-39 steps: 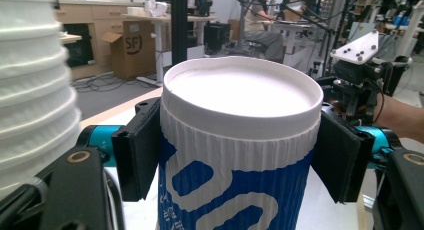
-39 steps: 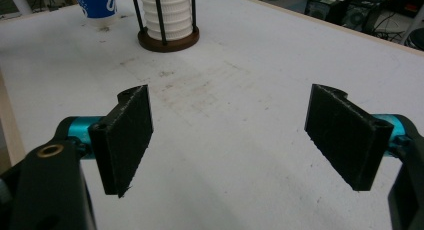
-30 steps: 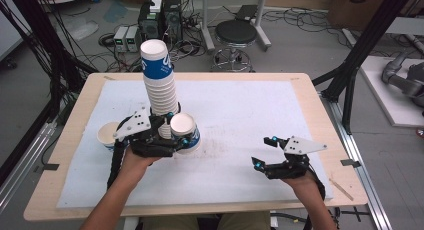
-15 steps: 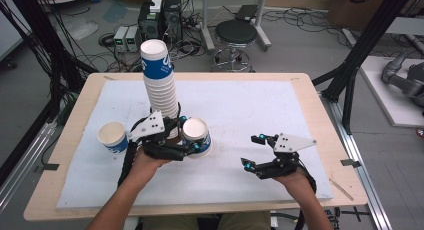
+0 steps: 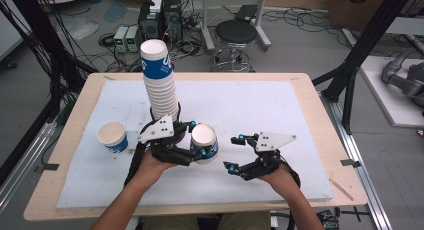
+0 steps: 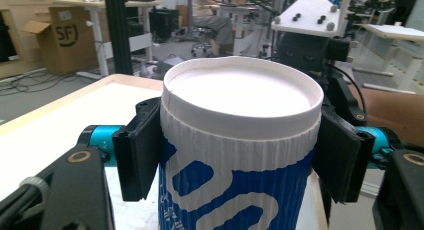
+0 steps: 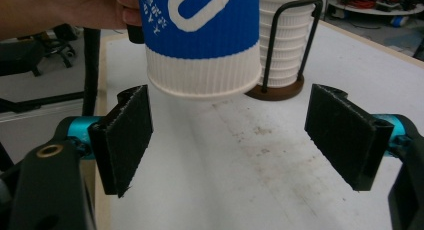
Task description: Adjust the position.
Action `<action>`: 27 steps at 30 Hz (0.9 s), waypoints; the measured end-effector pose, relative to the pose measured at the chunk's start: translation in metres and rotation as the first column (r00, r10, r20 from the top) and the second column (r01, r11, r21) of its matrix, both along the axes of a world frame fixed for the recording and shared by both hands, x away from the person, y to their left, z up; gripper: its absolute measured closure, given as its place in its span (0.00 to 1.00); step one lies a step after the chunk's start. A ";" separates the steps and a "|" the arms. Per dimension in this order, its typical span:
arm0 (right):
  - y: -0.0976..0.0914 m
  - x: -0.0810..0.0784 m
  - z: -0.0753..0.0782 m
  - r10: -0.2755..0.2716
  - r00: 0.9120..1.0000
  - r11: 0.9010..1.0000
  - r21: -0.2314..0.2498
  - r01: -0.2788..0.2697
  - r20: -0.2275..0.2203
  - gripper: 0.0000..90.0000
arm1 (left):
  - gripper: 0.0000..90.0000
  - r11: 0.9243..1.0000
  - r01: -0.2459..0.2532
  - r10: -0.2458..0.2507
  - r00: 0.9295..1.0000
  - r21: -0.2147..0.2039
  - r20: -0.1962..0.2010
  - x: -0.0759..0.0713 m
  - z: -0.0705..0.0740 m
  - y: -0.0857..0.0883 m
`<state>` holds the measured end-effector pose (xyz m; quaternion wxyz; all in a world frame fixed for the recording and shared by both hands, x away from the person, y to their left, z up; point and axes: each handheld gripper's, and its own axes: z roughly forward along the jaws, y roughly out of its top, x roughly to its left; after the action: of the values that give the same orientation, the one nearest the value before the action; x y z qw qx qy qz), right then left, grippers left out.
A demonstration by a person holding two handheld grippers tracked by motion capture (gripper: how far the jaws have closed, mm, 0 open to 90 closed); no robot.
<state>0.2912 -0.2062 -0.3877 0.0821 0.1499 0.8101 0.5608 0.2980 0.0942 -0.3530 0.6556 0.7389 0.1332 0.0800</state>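
While clamped in the left claw (image 5: pixel 196 146) above the counter (image 5: pixel 300 115), cup (image 5: pixel 204 141) needed level carrying toward the spread right claw (image 5: pixel 235 154), clear of the stack (image 5: pixel 160 85).

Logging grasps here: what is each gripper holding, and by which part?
The left gripper clamps the blue-and-white paper cup by its upper sides, just under the rim. The right gripper is open and holds nothing.
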 end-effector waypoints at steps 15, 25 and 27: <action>0.012 -0.001 -0.001 0.079 0.997 0.996 0.050 -0.078 -0.015 0.22 | 0.32 0.995 0.097 -0.097 0.995 -0.018 -0.022 0.001 -0.008 -0.015; 0.017 -0.002 -0.003 0.094 0.995 0.994 0.058 -0.092 -0.020 0.22 | 0.33 0.992 0.120 -0.120 0.993 -0.026 -0.012 -0.001 -0.009 -0.025; 0.018 -0.002 -0.004 0.092 0.996 0.994 0.060 -0.091 -0.014 0.22 | 0.33 0.992 0.120 -0.120 0.993 -0.028 -0.007 -0.002 -0.009 -0.028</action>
<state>0.2890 -0.1884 -0.3914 0.0449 0.1195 0.8000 0.5863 0.2957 0.0666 -0.3620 0.6687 0.7369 0.0923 0.0356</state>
